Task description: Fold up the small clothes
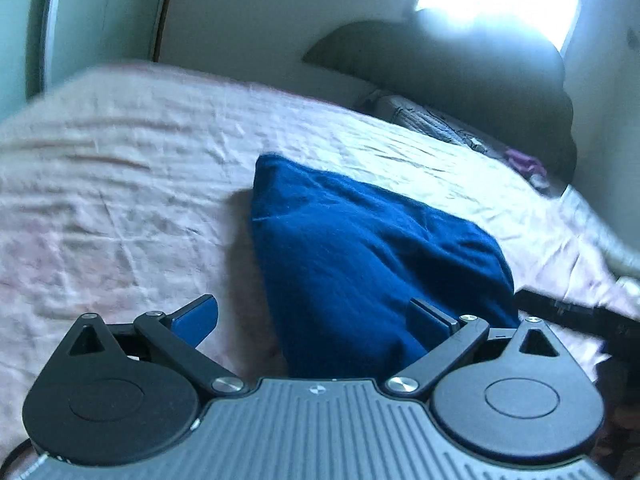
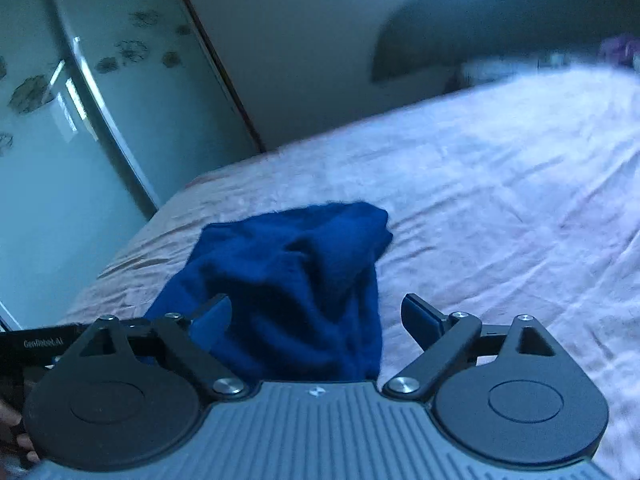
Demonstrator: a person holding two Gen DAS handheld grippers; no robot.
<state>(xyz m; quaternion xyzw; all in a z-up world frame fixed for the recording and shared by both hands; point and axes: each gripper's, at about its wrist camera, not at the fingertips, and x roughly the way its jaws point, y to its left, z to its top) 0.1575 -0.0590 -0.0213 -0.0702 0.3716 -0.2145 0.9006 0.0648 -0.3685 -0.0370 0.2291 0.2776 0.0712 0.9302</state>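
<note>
A dark blue knitted garment lies on the pink bedsheet, bunched into a thick, rounded wedge, not a flat, squared packet. In the left wrist view it runs from a blunt far corner down to the near edge, where it slips under the left gripper. That gripper's fingers stand wide apart; the cloth lies between them, close against the right finger, but nothing is pinched. In the right wrist view the same garment shows deep creases and a humped far end. The right gripper is also spread wide, with the cloth nearer its left finger and bare sheet before its right one; neither pad presses on it.

Judging by its doubled-up bulk, at least one fold seems made, yet the edges look uneven and the top lumpy. What seems left is smoothing, squaring the sides, and perhaps one more fold. At the far right of the bed some grey and purple cloth lies; whether it awaits folding cannot be told.
</note>
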